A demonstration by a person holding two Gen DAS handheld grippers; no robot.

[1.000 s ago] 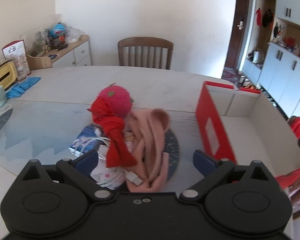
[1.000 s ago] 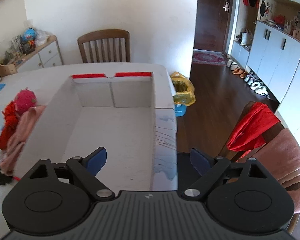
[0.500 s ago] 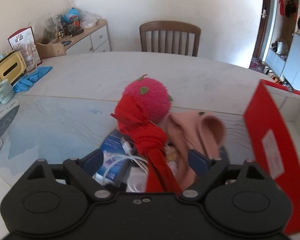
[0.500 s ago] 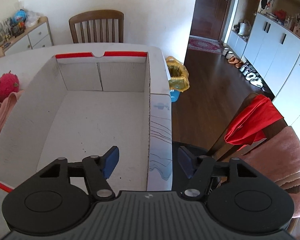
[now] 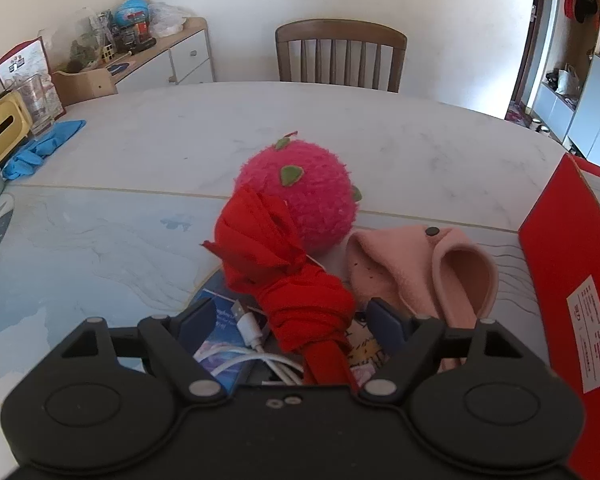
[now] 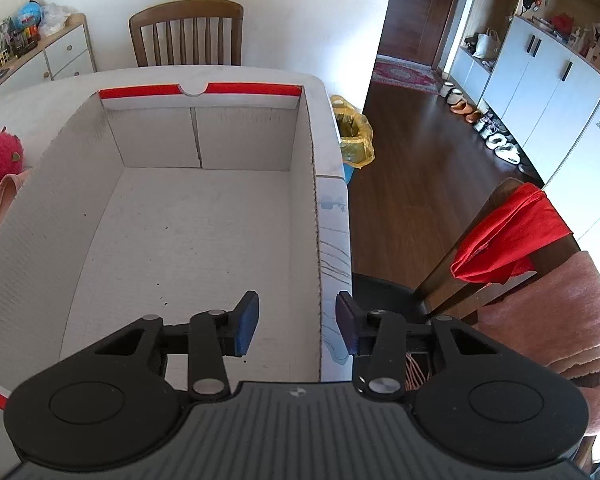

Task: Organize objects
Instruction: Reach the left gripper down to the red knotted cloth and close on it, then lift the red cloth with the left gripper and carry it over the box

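**Left jaws straddling the red cloth, right jaws straddling the box wall**

The left gripper (image 5: 288,318) is hanging low over a heap of things on the marble tabletop (image 5: 340,128); its jaws are standing fairly wide, one on each side of a knotted red cloth (image 5: 296,300), and whether the pads are touching the cloth cannot be told; the cloth is lying across a white USB cable (image 5: 248,340) and a blue booklet (image 5: 220,332); behind it a pink plush ball (image 5: 304,196) with green leaf spots is resting on the tabletop, touching the cloth's fanned end; just to the right a pale pink fleece hat (image 5: 424,272) is lying against the heap, close to the red outer wall of the cardboard box (image 5: 572,248).

The right gripper (image 6: 298,322) is hovering at the near right corner of the same box (image 6: 204,216), whose white inside is showing bare cardboard; its jaws are standing narrowly apart with the box's right wall (image 6: 314,200) running between them, not clearly pinched; the plush ball and hat are peeking past the box's left wall; a wooden chair (image 6: 188,32) is standing beyond the tabletop.
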